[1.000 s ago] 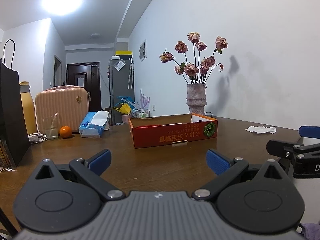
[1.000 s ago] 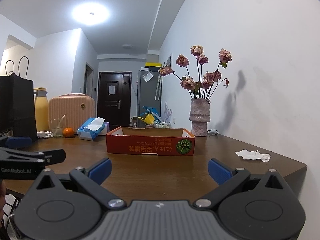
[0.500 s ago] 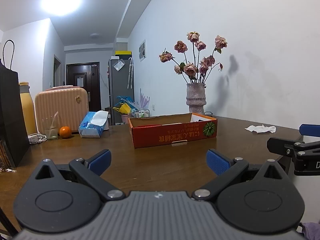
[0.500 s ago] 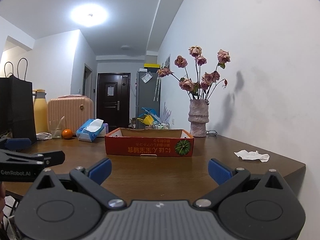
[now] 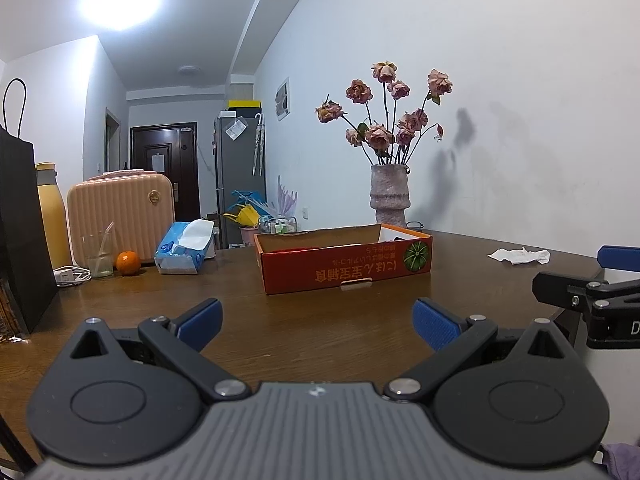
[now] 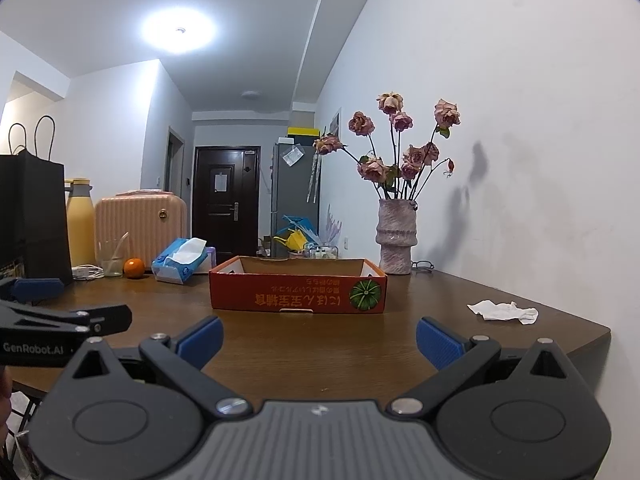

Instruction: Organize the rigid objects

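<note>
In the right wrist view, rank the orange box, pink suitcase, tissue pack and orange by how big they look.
1. orange box
2. pink suitcase, farther back, so true size unsure
3. tissue pack
4. orange

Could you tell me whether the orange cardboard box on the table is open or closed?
Open. The orange cardboard box has no lid; its inner walls show above the rim in both views. Its contents are mostly hidden.

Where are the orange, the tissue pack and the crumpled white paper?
orange (image 5: 128, 262): left wrist view, middle of the fruit.
tissue pack (image 5: 180, 250): left wrist view, blue front.
crumpled white paper (image 6: 503, 311): right wrist view, its centre.
</note>
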